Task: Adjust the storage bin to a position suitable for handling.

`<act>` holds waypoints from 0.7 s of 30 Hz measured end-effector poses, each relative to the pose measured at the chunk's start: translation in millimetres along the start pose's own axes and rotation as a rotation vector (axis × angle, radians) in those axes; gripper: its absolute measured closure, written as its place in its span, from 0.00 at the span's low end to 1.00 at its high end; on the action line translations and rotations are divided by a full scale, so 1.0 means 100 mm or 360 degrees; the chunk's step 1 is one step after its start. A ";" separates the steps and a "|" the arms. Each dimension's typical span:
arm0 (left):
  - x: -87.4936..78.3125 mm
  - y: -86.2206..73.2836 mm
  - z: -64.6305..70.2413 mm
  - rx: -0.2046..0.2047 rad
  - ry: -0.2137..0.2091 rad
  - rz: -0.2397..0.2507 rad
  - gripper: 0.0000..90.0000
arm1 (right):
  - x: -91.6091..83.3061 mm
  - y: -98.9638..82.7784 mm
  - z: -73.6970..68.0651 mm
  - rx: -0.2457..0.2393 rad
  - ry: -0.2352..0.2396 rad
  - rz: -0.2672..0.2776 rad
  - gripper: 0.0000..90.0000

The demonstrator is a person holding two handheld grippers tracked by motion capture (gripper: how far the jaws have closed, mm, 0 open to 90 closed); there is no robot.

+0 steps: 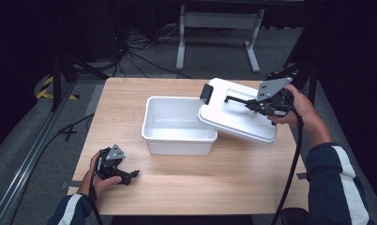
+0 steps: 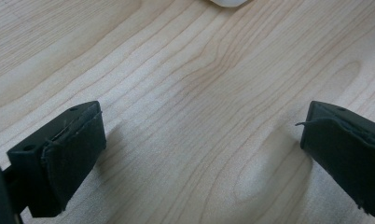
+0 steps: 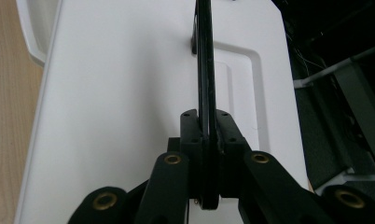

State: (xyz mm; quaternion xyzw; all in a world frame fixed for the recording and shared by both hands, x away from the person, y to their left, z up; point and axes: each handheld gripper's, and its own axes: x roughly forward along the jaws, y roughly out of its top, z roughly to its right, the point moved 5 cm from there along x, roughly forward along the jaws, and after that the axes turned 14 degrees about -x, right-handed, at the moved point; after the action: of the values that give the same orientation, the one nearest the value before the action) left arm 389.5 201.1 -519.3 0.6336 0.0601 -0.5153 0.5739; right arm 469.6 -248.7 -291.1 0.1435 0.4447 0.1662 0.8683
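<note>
Nearest the person, well short of the white bin and off toward its left front corner, the left claw rests low over the bare table. Its jaws stand wide apart with nothing between them, only wood grain showing in the left gripper view.

The bin itself sits at the middle of the table, uncovered and apparently empty.

Beyond and to the right of the bin, the lid hangs tilted, its left edge overlapping the bin's right rim and its black latch just above that rim. Whether the lid touches the rim cannot be told. The right claw is clamped on the lid's black handle, a thin bar standing up from a recessed panel in the top, with the jaws pressed flat against both of its faces.

The lid looks like thin, stiff moulded plastic: light, unlikely to flex much, with a smooth glossy top that would slip under a pinch. The raised handle seems the best hold, since it gives the jaws two parallel faces. Held there, near the centre, the lid should balance, though it may pivot about the bar if the grip is loose.
</note>
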 end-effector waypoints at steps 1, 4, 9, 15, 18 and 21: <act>-0.01 0.00 0.00 0.0002 -0.0001 -0.0013 0.01 | -0.01 -0.03 0.00 0.0003 -0.0004 0.0000 0.94; 0.00 0.00 0.00 0.0002 0.0001 -0.0007 0.01 | -0.03 -0.11 0.00 0.0034 -0.0011 0.0001 0.94; -0.01 0.00 0.00 0.0008 -0.0001 -0.0013 0.01 | -0.07 -0.24 0.00 0.0090 -0.0022 0.0020 0.94; -0.01 0.00 0.00 0.0008 0.0000 -0.0016 0.01 | -0.11 -0.37 -0.01 0.0129 -0.0033 0.0014 0.94; -0.01 0.00 0.00 0.0007 0.0001 -0.0017 0.01 | -0.12 -0.45 -0.01 0.0149 -0.0046 0.0008 0.94; -0.01 0.00 0.00 0.0007 0.0002 -0.0012 0.01 | -0.12 -0.52 -0.02 0.0177 -0.0046 0.0003 0.94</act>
State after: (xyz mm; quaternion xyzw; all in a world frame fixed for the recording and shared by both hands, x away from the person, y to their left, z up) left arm 389.4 201.7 -519.0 0.6349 0.0618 -0.5171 0.5707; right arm 469.6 -300.5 -304.8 0.1943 0.4406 0.1400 0.8652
